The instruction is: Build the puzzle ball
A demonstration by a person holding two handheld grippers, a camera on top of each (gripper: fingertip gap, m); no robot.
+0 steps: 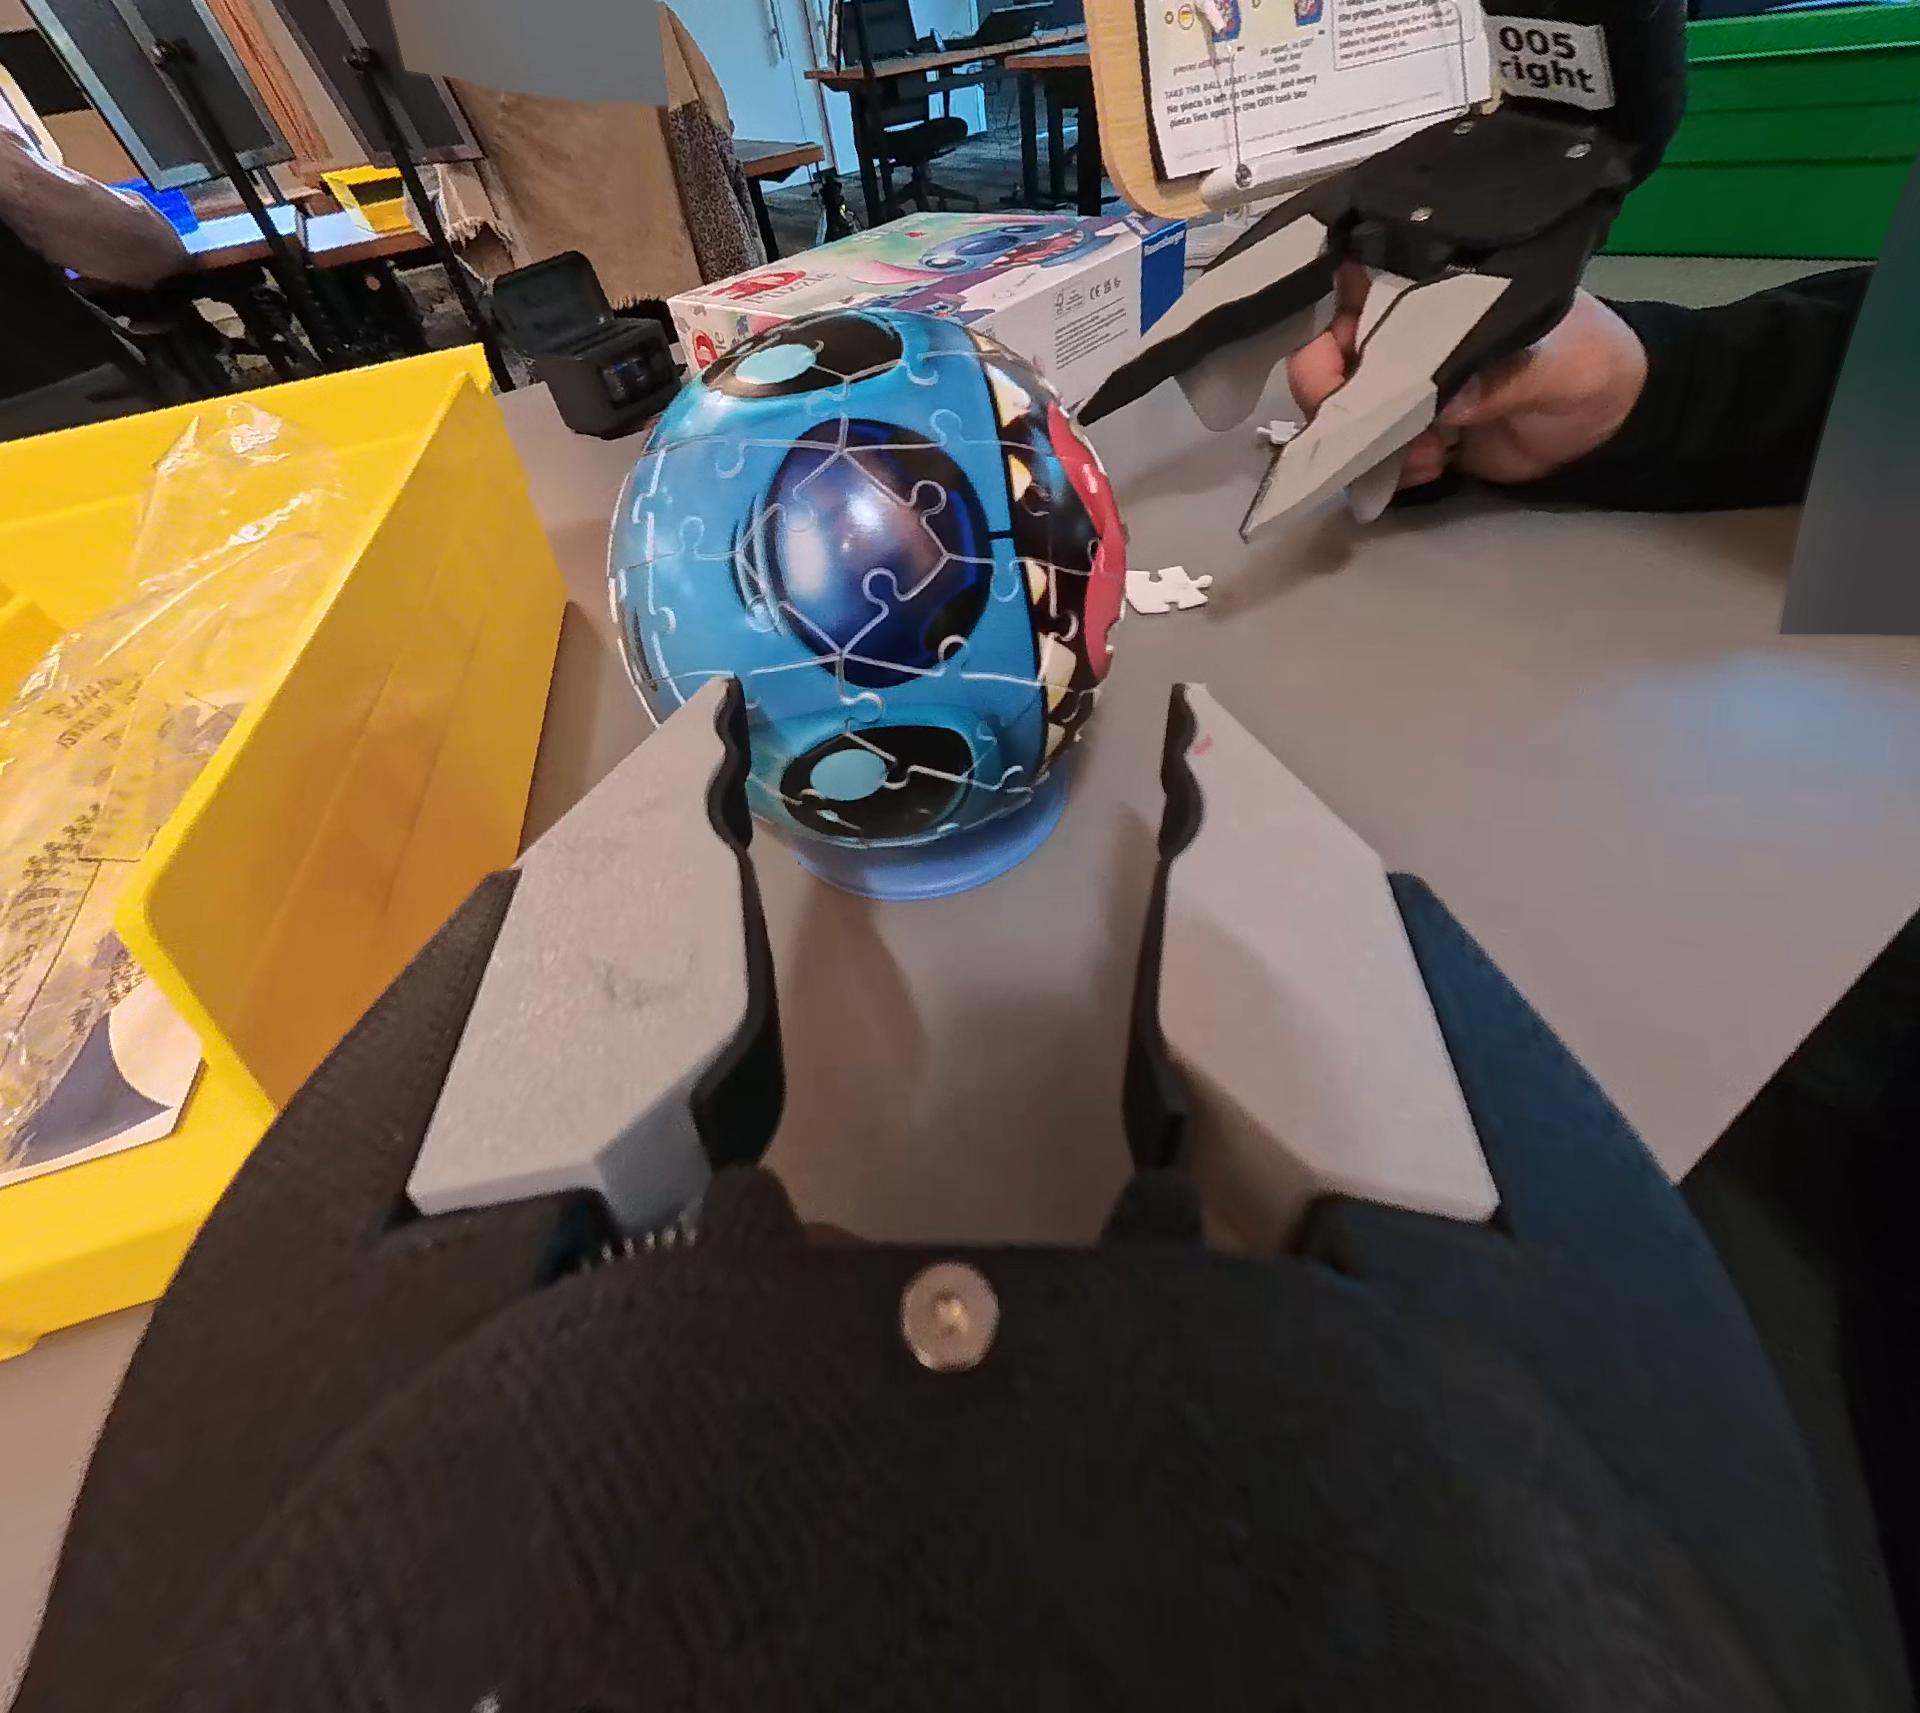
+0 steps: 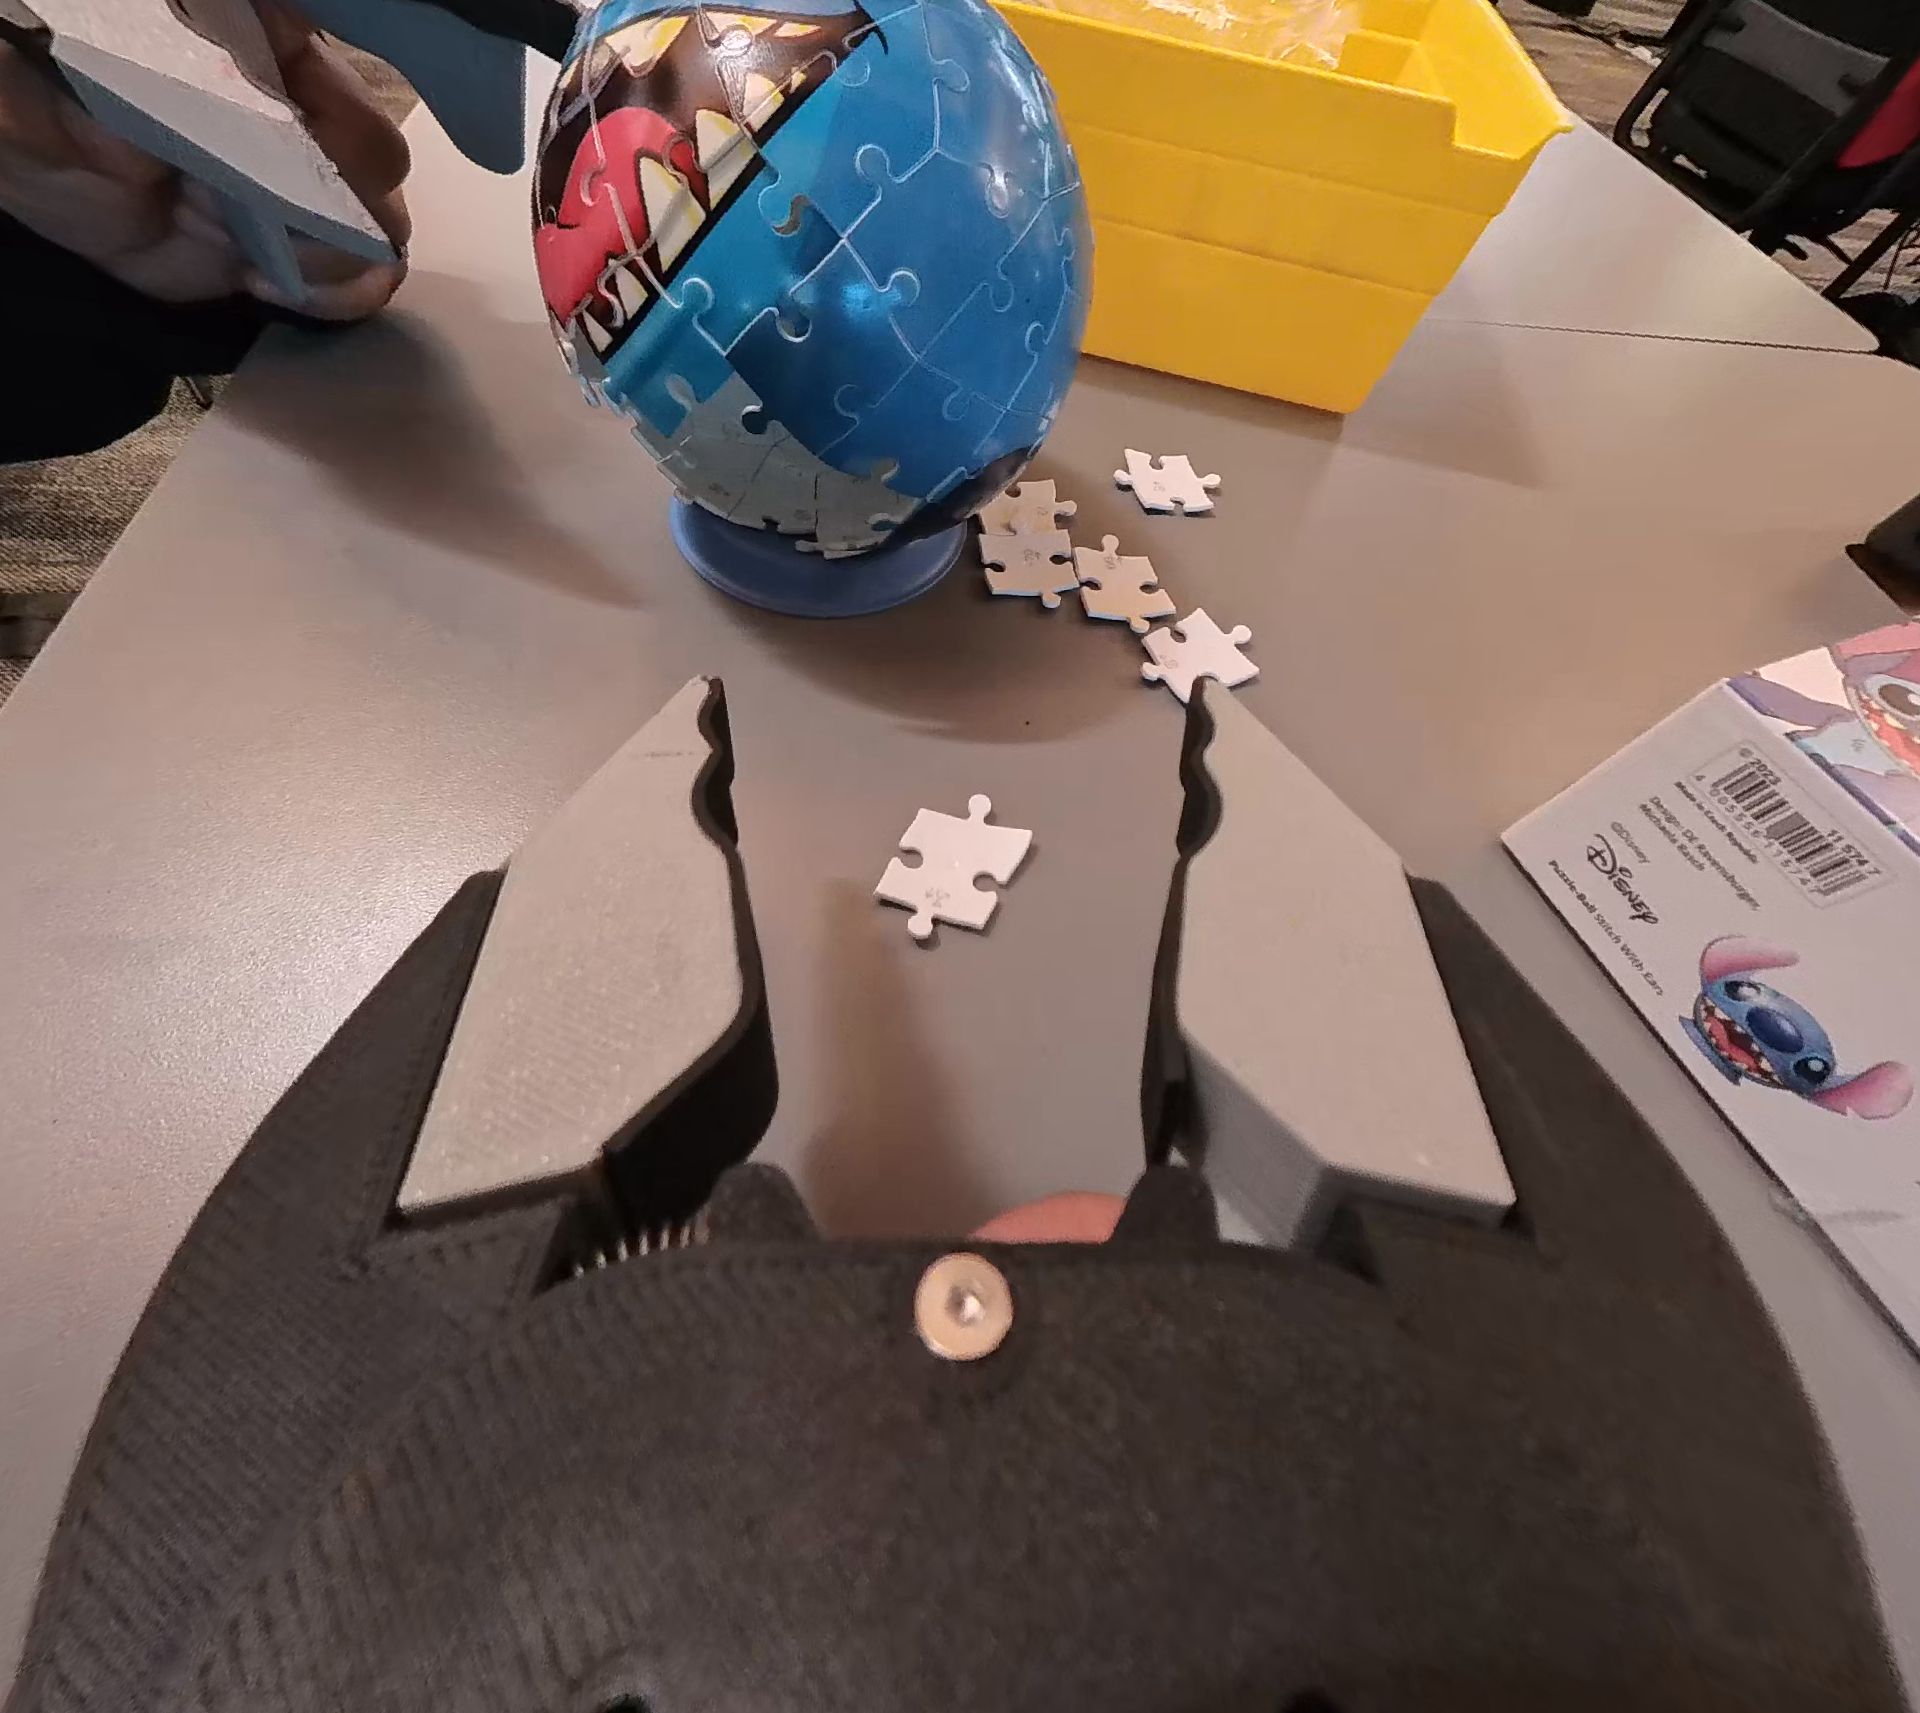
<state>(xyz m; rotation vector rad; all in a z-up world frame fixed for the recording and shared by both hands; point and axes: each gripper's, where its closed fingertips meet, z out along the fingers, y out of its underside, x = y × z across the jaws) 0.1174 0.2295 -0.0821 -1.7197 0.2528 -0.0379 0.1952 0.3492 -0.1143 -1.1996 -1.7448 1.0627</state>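
Left wrist view: left tongs (image 1: 951,702) spread wide and empty, left tip just at the puzzle ball (image 1: 868,588), which sits on its blue stand (image 1: 914,868) on the grey tabletop (image 1: 1455,780) beside a yellow bin (image 1: 312,728). Right wrist view: right tongs (image 2: 956,697) equally wide, gripping nothing, a loose white piece (image 2: 954,863) lying on the tabletop between the fingers and more pieces (image 2: 1101,572) scattered just beside the stand.

yellow bin (image 1: 343,624): cut off left | puzzle box (image 2: 1766,936): cut off right
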